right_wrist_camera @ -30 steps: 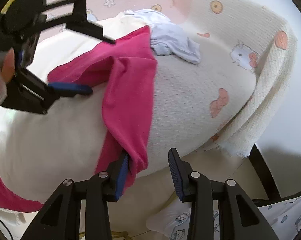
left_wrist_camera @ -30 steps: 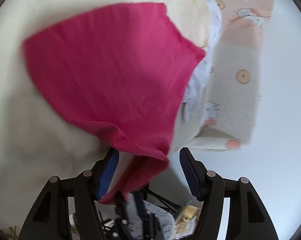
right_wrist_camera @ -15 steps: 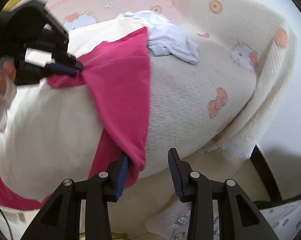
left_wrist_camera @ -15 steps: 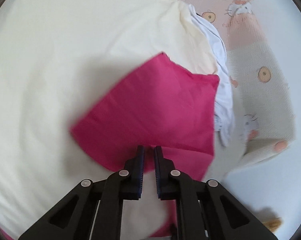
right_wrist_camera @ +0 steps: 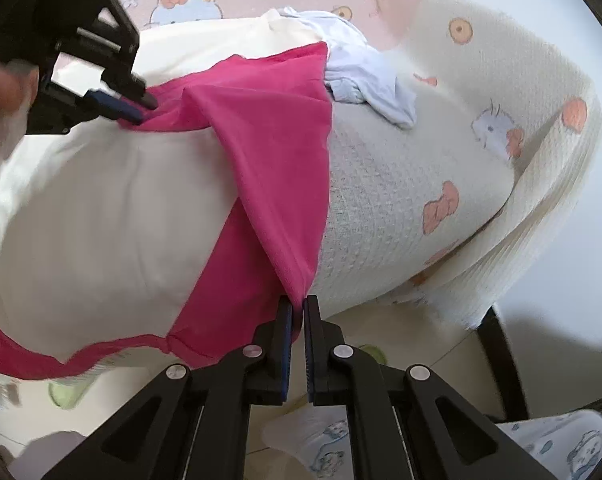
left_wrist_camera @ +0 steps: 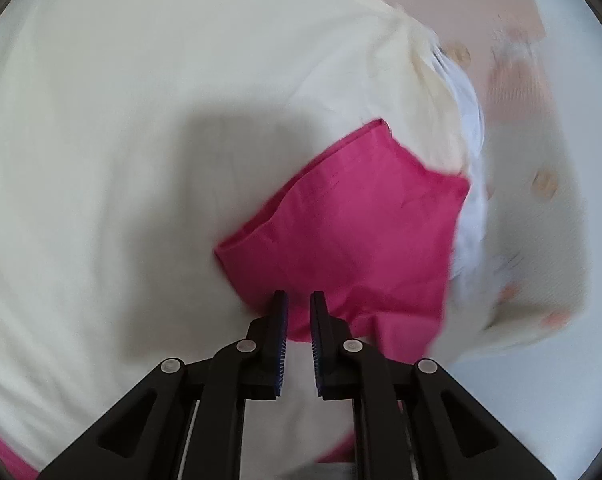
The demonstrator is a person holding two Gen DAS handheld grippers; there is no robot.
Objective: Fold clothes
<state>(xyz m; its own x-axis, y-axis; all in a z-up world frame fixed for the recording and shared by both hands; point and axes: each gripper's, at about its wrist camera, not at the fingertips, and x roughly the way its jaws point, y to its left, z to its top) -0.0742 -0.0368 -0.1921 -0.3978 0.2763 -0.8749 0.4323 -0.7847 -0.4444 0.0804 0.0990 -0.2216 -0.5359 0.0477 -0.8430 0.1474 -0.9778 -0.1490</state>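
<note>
Pink garment point(right_wrist_camera: 269, 148) draped over cream fabric point(right_wrist_camera: 101, 208) on the cushioned surface, one edge hanging past the near rim, a further strip of pink showing under the cream at lower left. Right gripper point(right_wrist_camera: 297, 312) pinched tight on the hanging lower corner of the pink garment, jaws having just been closing, cloth caught between the blue pads. Left gripper point(left_wrist_camera: 299, 308) nearly shut on the opposite edge of the same garment, pads gripping the pink hem; seen from the right wrist view as the black tool point(right_wrist_camera: 137, 110) at upper left with a hand point(right_wrist_camera: 5, 96) behind it, blurred. Pale bluish-white cloth point(right_wrist_camera: 365, 76) crumpled just beside the garment's far corner, touching it. Waffle-weave blanket point(right_wrist_camera: 481, 184) with cartoon prints under everything, folded over at right. Left wrist view motion-blurred; fine detail not readable.
</note>
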